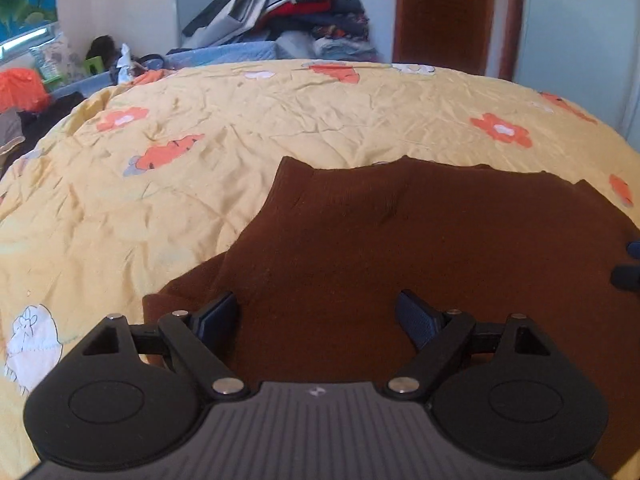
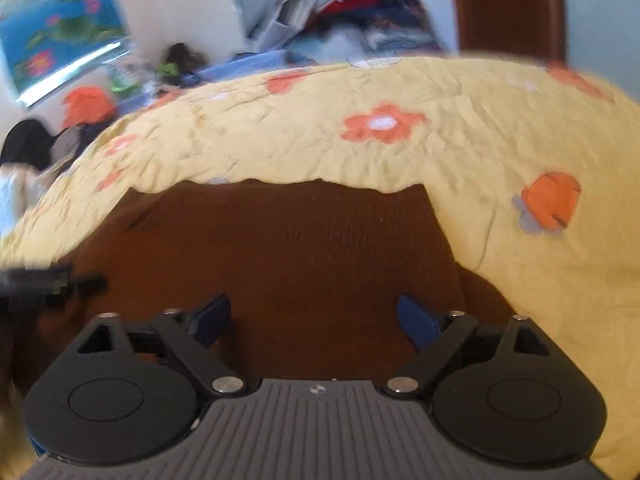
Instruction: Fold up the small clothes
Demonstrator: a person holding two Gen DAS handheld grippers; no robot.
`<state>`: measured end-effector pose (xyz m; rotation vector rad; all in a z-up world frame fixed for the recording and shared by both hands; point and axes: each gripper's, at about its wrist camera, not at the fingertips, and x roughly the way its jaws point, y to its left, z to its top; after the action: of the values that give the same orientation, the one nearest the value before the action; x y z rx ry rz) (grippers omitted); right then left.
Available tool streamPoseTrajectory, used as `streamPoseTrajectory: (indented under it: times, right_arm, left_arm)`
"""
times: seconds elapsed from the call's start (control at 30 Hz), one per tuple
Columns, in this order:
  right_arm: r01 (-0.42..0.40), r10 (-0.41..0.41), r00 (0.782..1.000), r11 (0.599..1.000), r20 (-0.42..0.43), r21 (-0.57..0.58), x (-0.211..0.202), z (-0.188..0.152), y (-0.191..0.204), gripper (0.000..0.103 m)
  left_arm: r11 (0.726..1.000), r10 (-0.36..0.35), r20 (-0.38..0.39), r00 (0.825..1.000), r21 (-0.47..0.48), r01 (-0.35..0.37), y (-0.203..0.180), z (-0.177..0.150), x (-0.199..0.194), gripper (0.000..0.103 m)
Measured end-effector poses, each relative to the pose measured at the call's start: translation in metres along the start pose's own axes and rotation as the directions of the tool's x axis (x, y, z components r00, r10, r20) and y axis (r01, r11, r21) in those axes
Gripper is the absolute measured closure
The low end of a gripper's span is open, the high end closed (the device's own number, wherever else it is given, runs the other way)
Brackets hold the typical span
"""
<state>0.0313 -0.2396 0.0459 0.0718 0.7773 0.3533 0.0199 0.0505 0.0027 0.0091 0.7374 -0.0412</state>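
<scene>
A small dark brown knit garment (image 1: 400,248) lies spread on a yellow bedspread (image 1: 240,128) with orange flowers. My left gripper (image 1: 316,316) is open and hovers low over the garment's near left part, holding nothing. The right gripper's tips show at the right edge of this view (image 1: 626,274). In the right wrist view the same brown garment (image 2: 296,248) lies below my right gripper (image 2: 314,318), which is open and empty over its near right part. The left gripper shows blurred at the left edge (image 2: 44,284).
A heap of clothes (image 1: 288,4) stands behind the bed by the wall. A brown door (image 1: 444,12) is at the back right. Orange and dark items (image 1: 20,92) lie off the bed's left side. Yellow bedspread (image 2: 540,280) extends right of the garment.
</scene>
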Motion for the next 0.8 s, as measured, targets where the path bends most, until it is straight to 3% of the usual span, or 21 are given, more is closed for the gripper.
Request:
streamPoseTrajectory:
  times: [0.13, 0.2, 0.23, 0.33, 0.43, 0.57, 0.63, 0.7, 0.8]
  right_arm:
    - [-0.006, 0.004, 1.0, 0.998, -0.028, -0.068, -0.009, -0.003, 0.0, 0.013]
    - [0.015, -0.016, 0.997, 1.0, -0.072, -0.008, -0.01, 0.019, 0.001, 0.016]
    - [0.016, -0.014, 0.998, 0.999, -0.057, 0.035, -0.014, 0.029, 0.008, 0.016]
    - [-0.114, 0.111, 0.993, 0.992, 0.05, 0.059, -0.025, 0.058, 0.025, 0.011]
    - [-0.189, 0.189, 0.982, 0.982, 0.022, 0.027, 0.003, 0.081, 0.052, 0.009]
    - [-0.202, 0.204, 0.971, 0.979, -0.123, 0.026, 0.073, 0.091, 0.077, 0.013]
    - [-0.178, 0.174, 0.968, 0.984, -0.181, -0.009, 0.1, 0.086, 0.088, 0.012]
    - [-0.135, 0.114, 0.981, 0.982, -0.158, -0.13, 0.11, 0.072, 0.105, 0.0]
    - [-0.081, 0.042, 0.986, 0.966, -0.164, -0.243, 0.117, 0.069, 0.12, 0.0]
  left_arm:
    - [1.0, -0.013, 0.018, 1.0, 0.017, 0.013, 0.003, -0.006, -0.001, 0.015]
    - [1.0, -0.001, 0.029, 1.0, 0.012, 0.0, -0.002, -0.005, -0.001, 0.015]
    - [1.0, 0.006, 0.039, 0.999, 0.011, -0.007, -0.004, -0.005, 0.0, 0.015]
    - [1.0, 0.013, 0.051, 0.999, 0.003, -0.013, -0.005, -0.006, 0.0, 0.014]
    - [1.0, 0.012, 0.051, 0.999, 0.003, -0.012, -0.005, -0.006, 0.0, 0.014]
    - [1.0, 0.011, 0.052, 0.999, 0.003, -0.012, -0.005, -0.006, 0.0, 0.014]
    - [1.0, 0.01, 0.052, 0.999, 0.002, -0.01, -0.004, -0.006, 0.0, 0.014]
    - [1.0, 0.008, 0.053, 0.999, 0.001, -0.008, -0.004, -0.005, 0.0, 0.014]
    - [1.0, 0.0, 0.055, 0.998, -0.002, 0.0, -0.004, -0.005, 0.0, 0.013]
